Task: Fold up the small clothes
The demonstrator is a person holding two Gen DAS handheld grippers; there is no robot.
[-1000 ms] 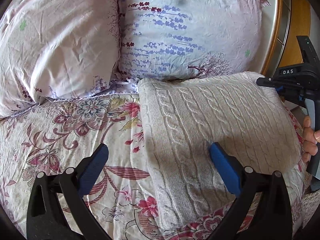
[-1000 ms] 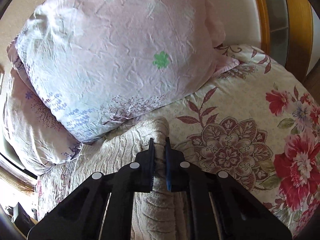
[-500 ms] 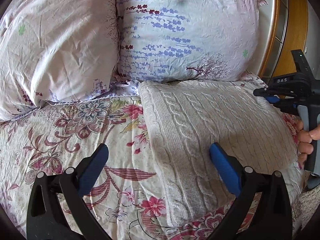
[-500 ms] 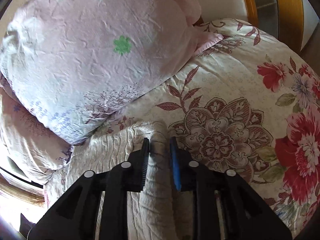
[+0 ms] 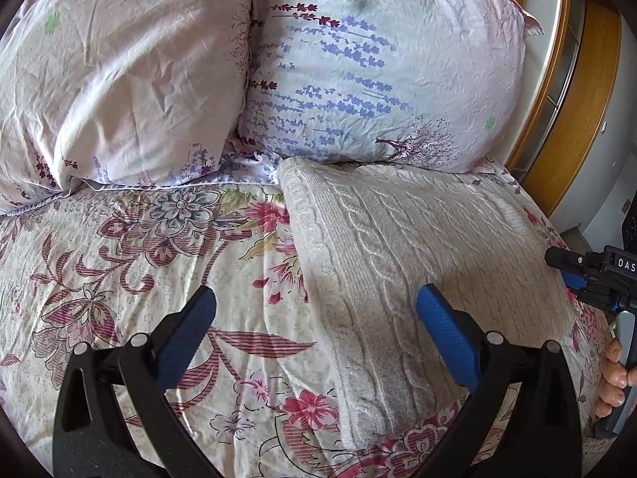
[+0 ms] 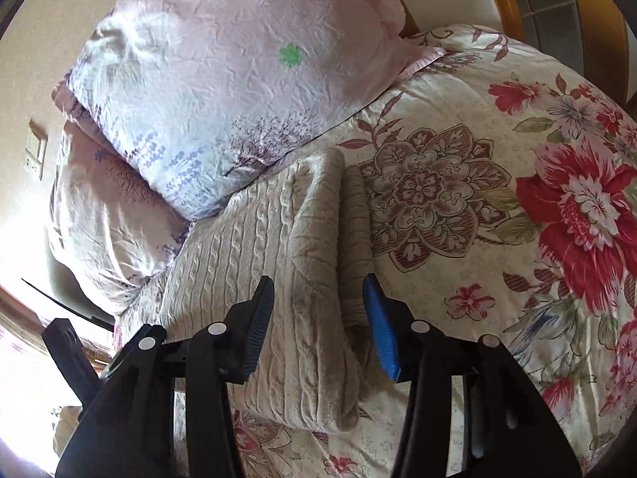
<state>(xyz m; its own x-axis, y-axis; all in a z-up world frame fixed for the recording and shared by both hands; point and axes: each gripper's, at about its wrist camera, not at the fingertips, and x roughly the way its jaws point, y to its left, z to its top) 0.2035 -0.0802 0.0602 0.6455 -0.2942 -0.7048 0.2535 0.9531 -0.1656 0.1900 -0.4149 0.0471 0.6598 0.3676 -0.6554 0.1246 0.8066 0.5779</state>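
Note:
A folded cream cable-knit sweater [image 5: 418,255] lies flat on the floral bedspread [image 5: 139,247], its far edge against the pillows. My left gripper [image 5: 318,318] is open and empty, hovering over the sweater's left edge. My right gripper [image 6: 320,314] is open above the sweater's [image 6: 278,239] right folded edge, its blue pads apart and free of the cloth. In the left wrist view the right gripper [image 5: 573,275] shows at the far right, off the sweater's edge.
Two pale pillows [image 5: 358,59] with lavender print lie at the head of the bed. A wooden bed frame [image 5: 557,91] curves along the right. The bedspread [image 6: 517,199] extends to the right of the sweater.
My right gripper has opened and let go of the sweater's edge, then drawn back. The sweater has settled flat. My left gripper has stayed open in place.

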